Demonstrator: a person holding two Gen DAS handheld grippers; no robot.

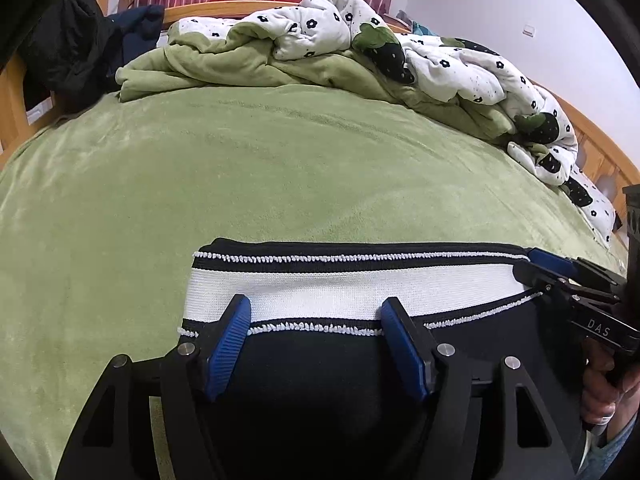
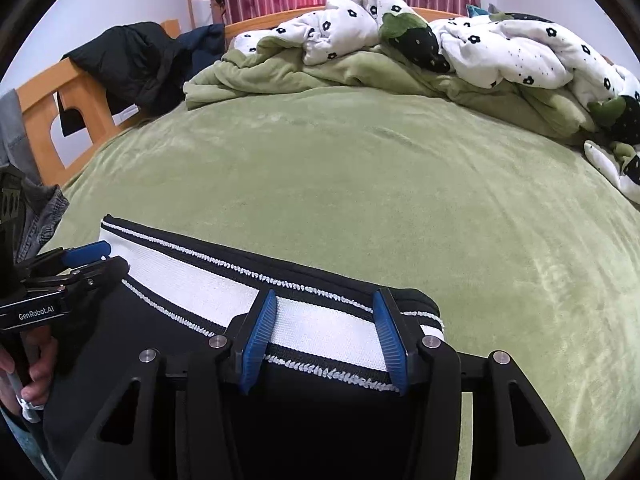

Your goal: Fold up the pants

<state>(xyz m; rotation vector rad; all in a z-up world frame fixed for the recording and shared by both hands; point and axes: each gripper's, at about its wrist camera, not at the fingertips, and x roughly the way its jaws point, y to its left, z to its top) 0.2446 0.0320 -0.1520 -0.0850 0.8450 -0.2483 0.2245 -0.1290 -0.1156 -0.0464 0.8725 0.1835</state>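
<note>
The black pants are laid on the green bed cover, at the near edge of the bed, with the white waistband turned toward the middle of the bed. The left claw is seen above the left part of the waistband; its blue pads stand apart, so it is open, and no cloth is pinched between them. The right claw is placed over the right end of the waistband, also open, with the white band visible in the gap. Whether the pads touch the cloth cannot be told. In the left view the right claw is seen at the waistband's right end. A crumpled flowered quilt is lying at the far side of the bed, well apart from the pants, and dark clothes are hung over the wooden bed frame.
</note>
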